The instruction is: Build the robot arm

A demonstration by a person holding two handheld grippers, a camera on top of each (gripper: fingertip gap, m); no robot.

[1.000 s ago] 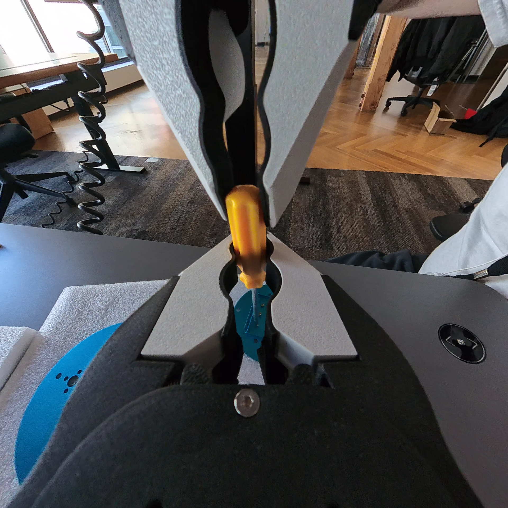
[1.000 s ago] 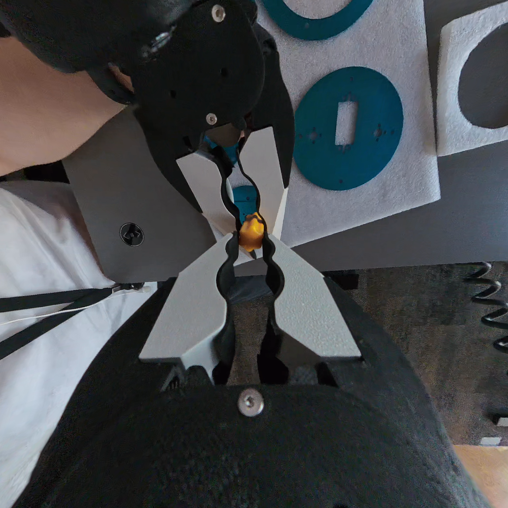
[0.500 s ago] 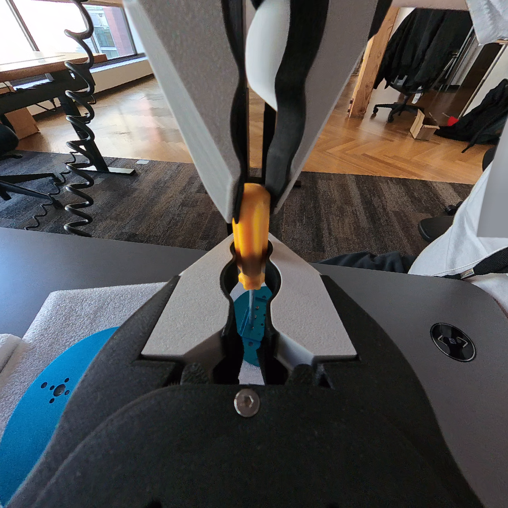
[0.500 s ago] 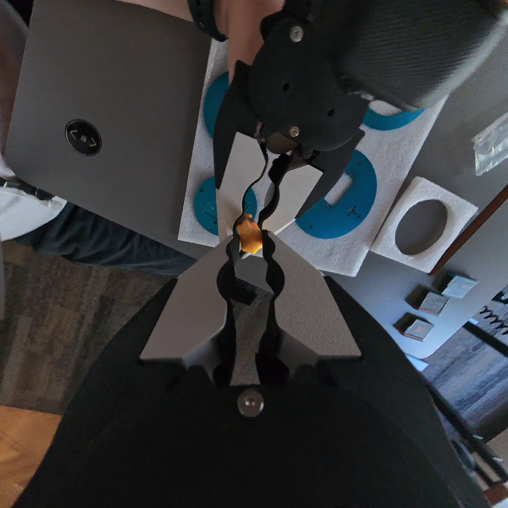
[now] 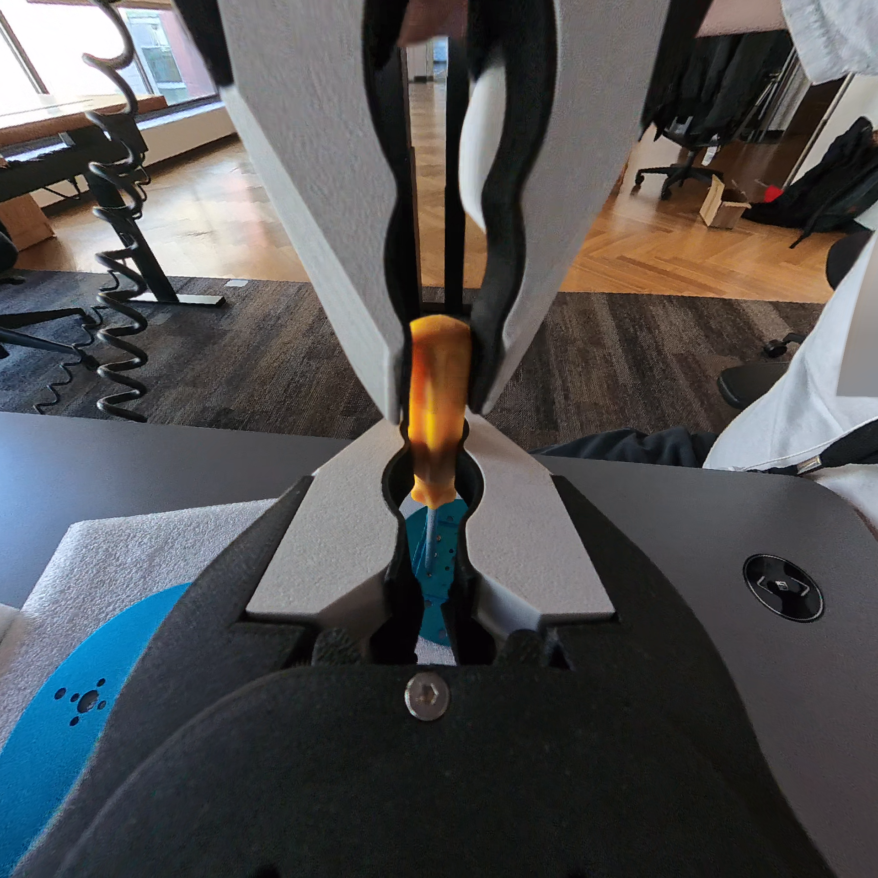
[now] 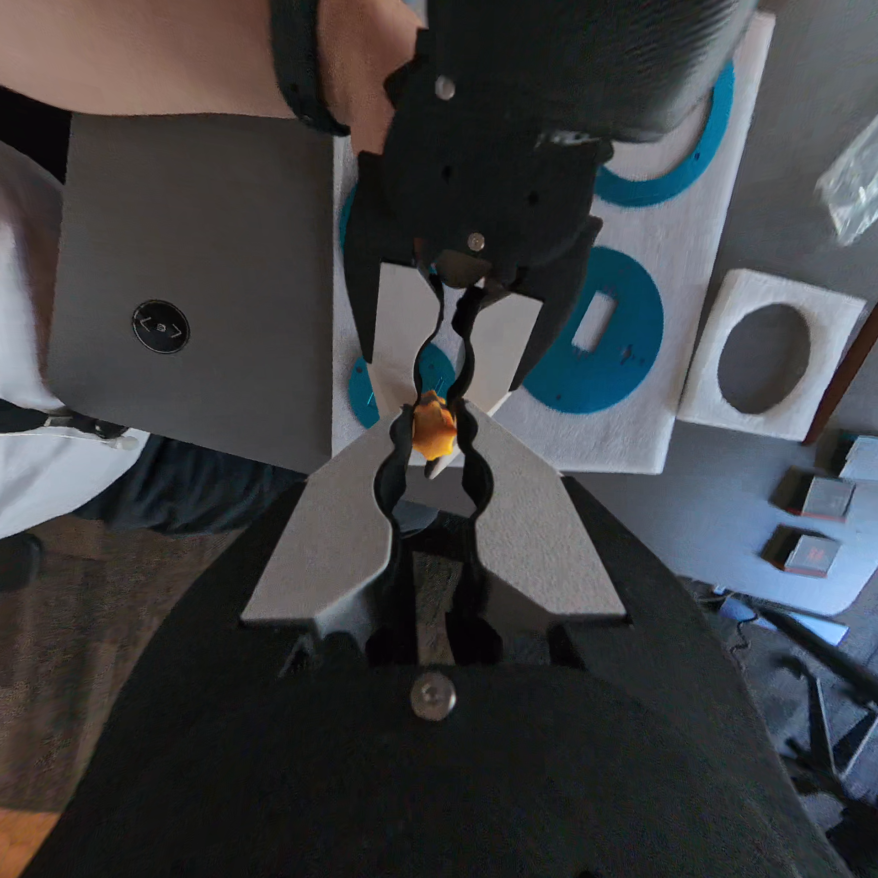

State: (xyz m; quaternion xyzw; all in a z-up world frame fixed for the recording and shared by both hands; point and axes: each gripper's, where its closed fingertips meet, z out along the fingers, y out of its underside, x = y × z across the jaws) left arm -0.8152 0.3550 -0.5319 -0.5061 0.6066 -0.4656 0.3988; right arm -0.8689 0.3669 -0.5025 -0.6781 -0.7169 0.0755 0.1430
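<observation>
An orange-handled screwdriver [image 5: 439, 394] stands upright, its thin shaft pointing down onto a small blue perforated disc [image 5: 444, 546] on a white foam pad [image 5: 142, 546]. My left gripper [image 5: 435, 439] is shut around the lower part of the handle. My right gripper [image 5: 437, 409] comes down from above and is shut on the handle's upper part. In the right wrist view I look straight down: the right gripper [image 6: 433, 418] clamps the handle's end [image 6: 432, 430], and the left gripper [image 6: 437, 396] shows just beyond it, over the small disc [image 6: 361, 394].
The foam pad [image 6: 594, 442] also carries a large blue disc with a rectangular slot [image 6: 632, 361] and a blue ring [image 6: 689, 166]. A foam block with a round hole [image 6: 760, 356], small boxes [image 6: 826, 499] and a plastic bag [image 6: 850, 190] lie to the right. A seated person's white shirt [image 5: 807, 404] is at the table edge. My hands' fingertips stand some 6 cm from each other.
My right gripper has twisted around the screwdriver's axis while gripping the handle, so its view has swung round. The left gripper has stayed closed around the lower handle.
</observation>
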